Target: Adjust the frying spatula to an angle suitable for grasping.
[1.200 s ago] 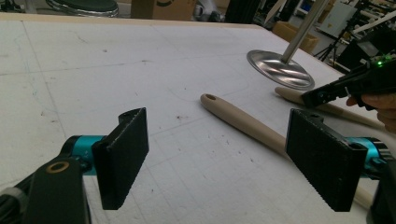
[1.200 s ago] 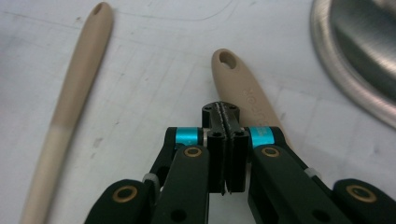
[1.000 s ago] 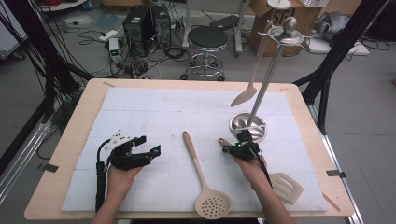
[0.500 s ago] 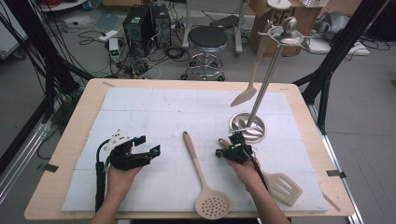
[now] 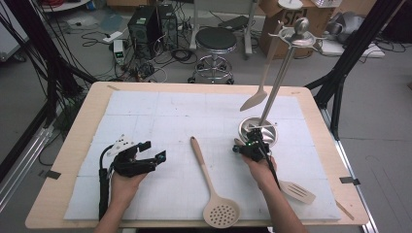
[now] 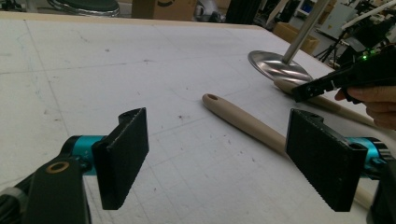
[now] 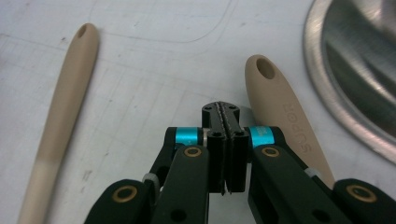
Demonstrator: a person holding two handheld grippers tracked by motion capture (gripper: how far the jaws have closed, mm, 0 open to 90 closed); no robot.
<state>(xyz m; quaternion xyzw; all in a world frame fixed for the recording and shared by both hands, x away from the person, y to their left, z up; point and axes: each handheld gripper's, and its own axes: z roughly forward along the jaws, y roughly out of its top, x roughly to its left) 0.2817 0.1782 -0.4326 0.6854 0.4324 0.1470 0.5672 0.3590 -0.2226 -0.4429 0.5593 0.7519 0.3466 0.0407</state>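
In the right gripper view my right gripper (image 7: 223,112) is shut with nothing between its pads, just left of the beige handle of the slotted spatula (image 7: 280,116). From above, this gripper (image 5: 244,145) hovers over that handle beside the stand's steel base (image 5: 257,132), and the spatula's blade (image 5: 297,192) lies behind the hand. The beige skimmer (image 5: 209,179) lies mid-table between the hands. My left gripper (image 5: 154,150) rests at the left with its jaws wide open and empty. Its own view (image 6: 224,154) looks toward the skimmer handle (image 6: 243,121).
A utensil stand's pole (image 5: 277,82) rises from the steel base, with a beige turner (image 5: 255,99) hanging from its top. A white mat (image 5: 160,116) covers the wooden table (image 5: 73,145). A stool (image 5: 215,41) and cables lie on the floor beyond.
My right gripper shifted a little left along the spatula handle, then edged back toward the stand base, staying shut. The left gripper has not moved.
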